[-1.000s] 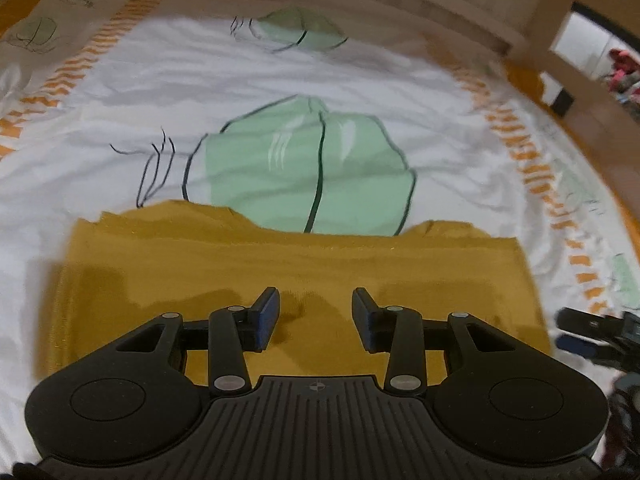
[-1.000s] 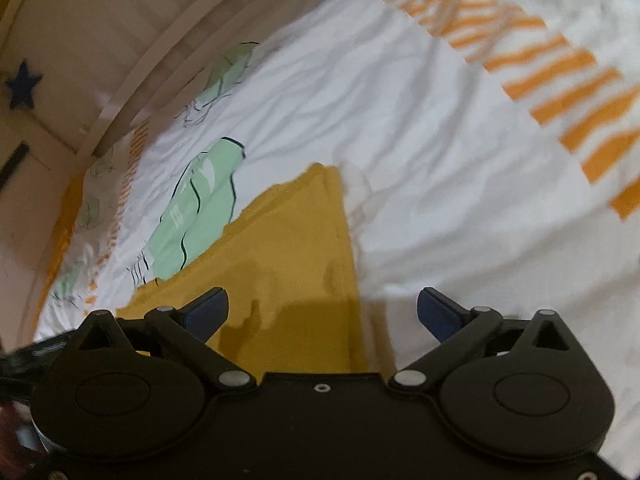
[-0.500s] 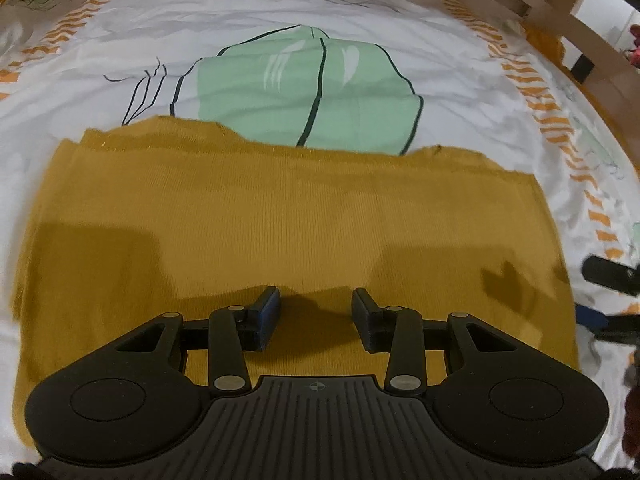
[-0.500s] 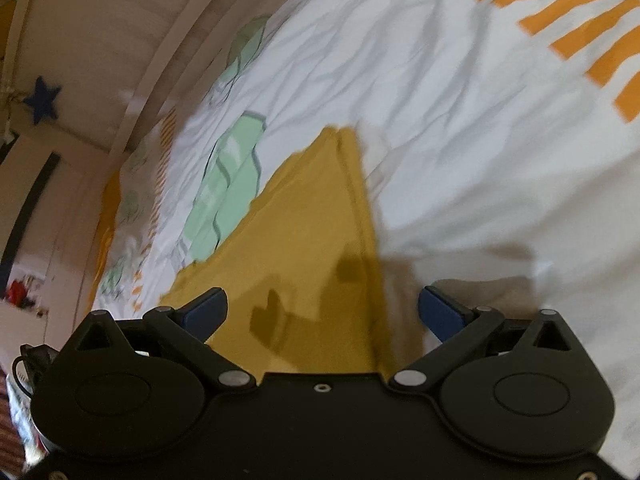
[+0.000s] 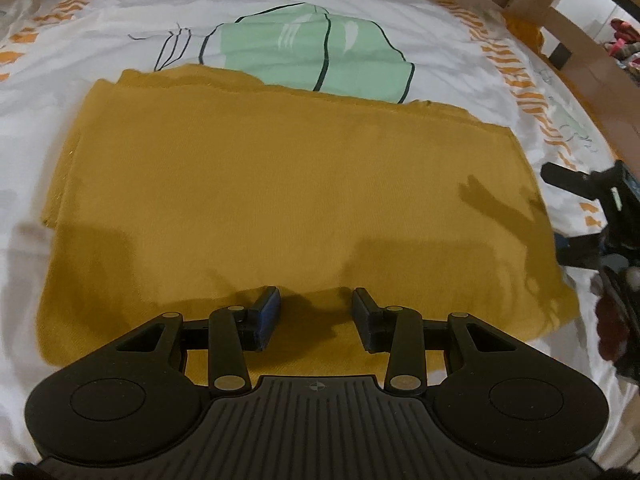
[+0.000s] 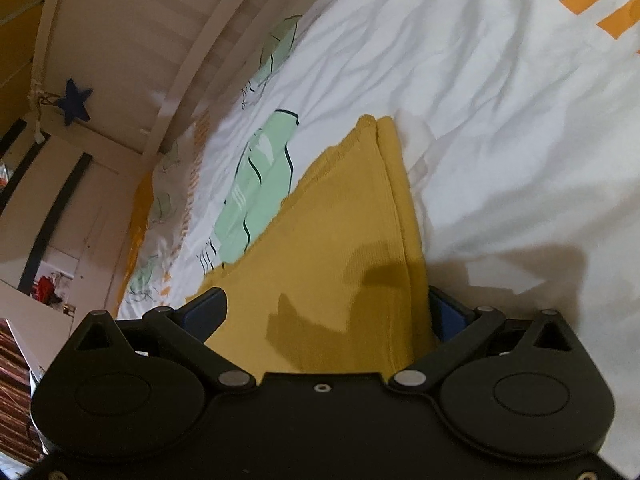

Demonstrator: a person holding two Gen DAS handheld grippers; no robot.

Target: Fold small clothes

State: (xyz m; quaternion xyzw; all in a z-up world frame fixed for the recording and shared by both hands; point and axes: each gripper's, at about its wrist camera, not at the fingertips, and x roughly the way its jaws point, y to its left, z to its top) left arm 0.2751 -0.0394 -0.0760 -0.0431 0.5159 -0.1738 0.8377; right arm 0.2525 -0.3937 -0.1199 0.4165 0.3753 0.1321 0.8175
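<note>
A mustard-yellow garment [image 5: 296, 184] lies folded flat in a wide rectangle on the white bedsheet [image 5: 120, 16]. My left gripper [image 5: 316, 314] hovers low over its near edge, jaws partly apart, with only flat cloth beneath the gap. My right gripper [image 5: 588, 196] shows at the garment's right side. In the right wrist view that gripper [image 6: 326, 310] stands wide open with the garment's [image 6: 340, 232] layered end edge running between its fingers. The cloth partly hides its right blue pad [image 6: 448, 314].
The sheet carries green leaf prints [image 5: 312, 52] and orange stripes [image 5: 524, 92]. A wooden bed frame [image 5: 560, 16] runs along the far right. A white rail [image 6: 188, 80], a blue star [image 6: 74, 102] and cupboard doors [image 6: 60, 208] lie beyond the bed.
My left gripper has come forward and lower over the garment, which now fills more of its view. The right gripper has tilted, and the garment's end edge now sits between its fingers.
</note>
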